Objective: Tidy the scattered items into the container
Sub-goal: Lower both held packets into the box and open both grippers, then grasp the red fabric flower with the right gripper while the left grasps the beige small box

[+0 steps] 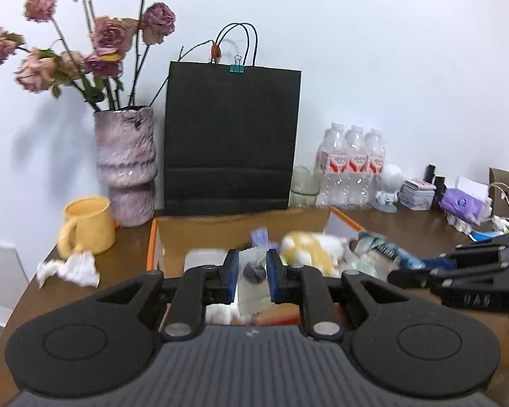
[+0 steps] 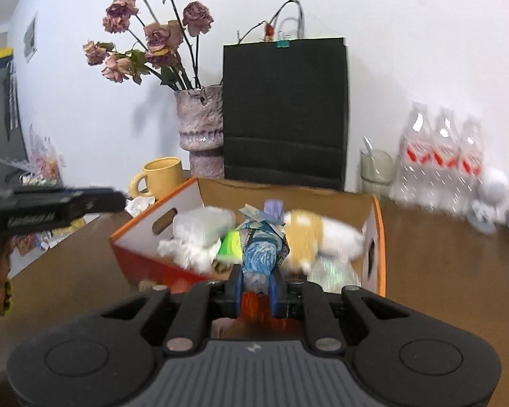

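My left gripper (image 1: 252, 273) is shut on a small clear packet (image 1: 252, 271) with something dark purple inside, held above the near side of the cardboard box (image 1: 241, 227). My right gripper (image 2: 257, 285) is shut on a crinkled blue snack packet (image 2: 259, 254) over the same orange-edged box (image 2: 159, 217). Inside the box lie a yellow-and-white plush toy (image 2: 308, 234), a white plastic bag (image 2: 200, 225), crumpled tissue and a green item (image 2: 230, 244). The right gripper (image 1: 458, 264) shows at the right edge of the left wrist view. In the right wrist view the left gripper (image 2: 68, 203) reaches in from the left.
Behind the box stand a black paper bag (image 1: 230, 135), a purple vase of dried roses (image 1: 125, 166) and a yellow mug (image 1: 88, 224). A crumpled tissue (image 1: 69, 268) lies on the brown table at left. Water bottles (image 1: 353, 162), a figurine, tins and a purple pack (image 1: 461, 203) crowd the right.
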